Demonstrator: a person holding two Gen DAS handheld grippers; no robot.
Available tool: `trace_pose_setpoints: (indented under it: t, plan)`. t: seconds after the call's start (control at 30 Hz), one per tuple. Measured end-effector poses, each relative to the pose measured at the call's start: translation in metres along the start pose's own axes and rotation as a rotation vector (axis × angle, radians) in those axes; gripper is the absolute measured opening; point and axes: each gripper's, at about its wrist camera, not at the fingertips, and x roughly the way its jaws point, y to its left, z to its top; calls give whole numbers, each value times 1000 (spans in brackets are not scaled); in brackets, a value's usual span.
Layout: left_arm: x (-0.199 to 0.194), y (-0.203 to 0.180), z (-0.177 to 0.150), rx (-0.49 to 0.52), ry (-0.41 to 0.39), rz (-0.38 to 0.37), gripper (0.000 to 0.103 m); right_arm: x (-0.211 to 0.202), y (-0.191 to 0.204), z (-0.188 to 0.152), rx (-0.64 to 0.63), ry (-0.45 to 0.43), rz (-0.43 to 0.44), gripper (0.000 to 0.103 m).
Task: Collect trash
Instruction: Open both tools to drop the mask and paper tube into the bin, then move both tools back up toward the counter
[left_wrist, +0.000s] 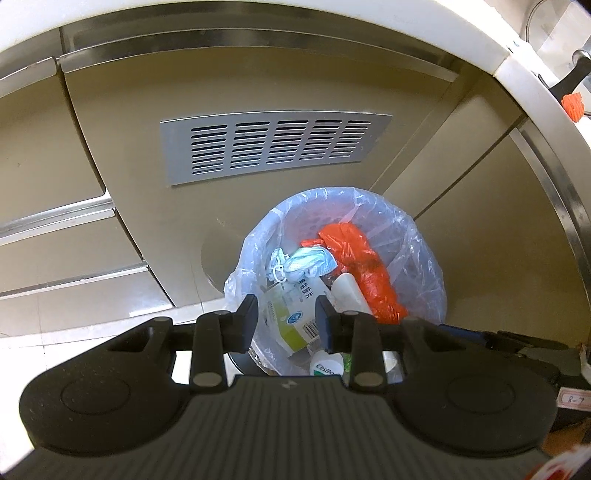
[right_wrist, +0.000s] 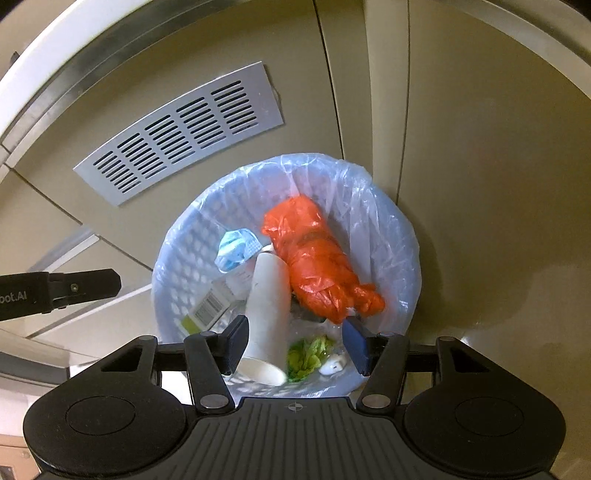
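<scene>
White tube (right_wrist: 267, 317) in lined waste basket (right_wrist: 399, 236), long axis running near-to-far, near end between jaws of right gripper (right_wrist: 293, 345); left pad close beside it, right pad well clear. Jaws apart, nothing clamped. Right gripper pitched steeply down over basket. Left gripper (left_wrist: 286, 323) likewise above basket rim, jaws apart, empty.

Black ribbed tongs (right_wrist: 295, 347), blue pads (right_wrist: 356, 345)

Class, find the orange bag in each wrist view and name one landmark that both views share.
Left wrist: orange bag right of centre, inside the lined bin.
Right wrist: orange bag at centre, in the bin's far half.
Shared landmark: the slotted vent on the cabinet behind the bin.
</scene>
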Motion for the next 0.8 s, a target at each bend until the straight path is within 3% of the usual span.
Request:
trace_pose_setpoints:
  t: [0.33, 0.8]
  plan:
    - [-13, -2, -1, 40, 2, -22, 29, -20, 12, 0, -14, -18, 29, 53]
    - [-65, -15, -5, 192, 32, -101, 30, -96, 17, -6, 43, -71, 52, 53]
